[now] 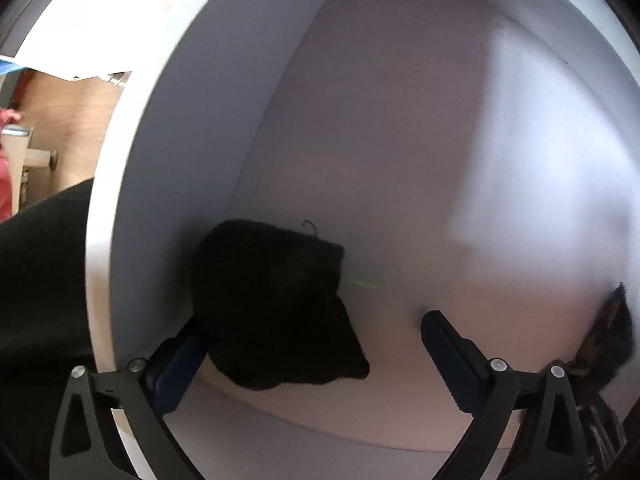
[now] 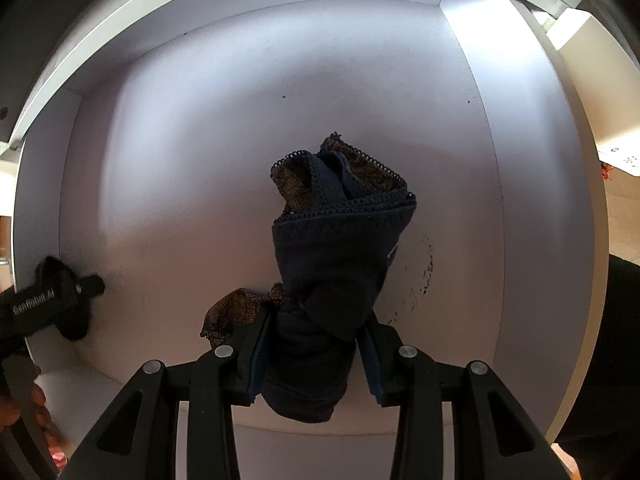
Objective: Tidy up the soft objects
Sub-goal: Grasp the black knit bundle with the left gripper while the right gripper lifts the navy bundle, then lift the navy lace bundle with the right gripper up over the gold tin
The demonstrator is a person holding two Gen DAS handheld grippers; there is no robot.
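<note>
**Two bundles, one white drawer**

Both grippers point down into a white drawer [image 2: 168, 168], each with one dark soft item.

The left gripper [image 1: 316, 336] stands wide. A black bundle [image 1: 272, 304] lies on the drawer floor between its fingers, against the left finger and tucked close to the drawer's left wall [image 1: 132, 208]. The right finger is clear of the cloth, so the pads do not squeeze it; the bundle looks released, set in the corner, probably to leave the rest of the floor free. In the right wrist view the same gripper shows at the left edge of the drawer, beside the wall.

The right gripper [image 2: 312, 356] is narrow and clamped on a navy garment [image 2: 332, 256] with lace trim and a brown patterned part. The fingers pinch its lower end, and the rolled body stretches ahead of them over the middle of the drawer floor; whether its far end touches the floor cannot be told. A firm pinch low on the roll likely keeps the folds from springing open. A loose patterned flap hangs out beside the left finger.

The garment is well apart from the black bundle, so each can get its own spot. A dark ring stain [image 2: 424, 268] marks the floor just beside the garment.
</note>
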